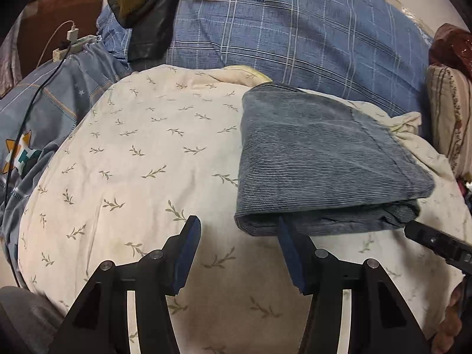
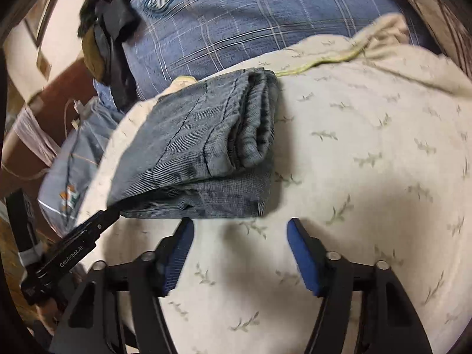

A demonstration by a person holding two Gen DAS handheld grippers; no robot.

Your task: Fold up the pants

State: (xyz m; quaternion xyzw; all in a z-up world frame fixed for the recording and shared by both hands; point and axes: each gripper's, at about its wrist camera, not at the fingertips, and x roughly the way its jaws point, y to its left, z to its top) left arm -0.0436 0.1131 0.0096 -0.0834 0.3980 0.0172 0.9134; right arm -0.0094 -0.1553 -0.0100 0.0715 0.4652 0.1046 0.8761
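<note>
The blue-grey corduroy pants (image 1: pixel 324 162) lie folded in a thick stack on a cream leaf-print quilt (image 1: pixel 141 159). My left gripper (image 1: pixel 237 225) is open and empty, just in front of the stack's near left corner; its right finger (image 1: pixel 290 247) overlaps that edge. In the right wrist view the pants (image 2: pixel 200 150) lie ahead and left of my right gripper (image 2: pixel 239 227), which is open and empty just short of the stack's near edge. The other gripper's finger (image 2: pixel 88 230) reaches toward the stack's near left corner.
A blue plaid duvet (image 1: pixel 295 38) lies behind the quilt (image 2: pixel 368 147), with dark clothes (image 1: pixel 147 8) piled on it. A power strip with a cable (image 1: pixel 73 44) sits at the far left. A patterned cushion (image 1: pixel 451 124) is at the right edge.
</note>
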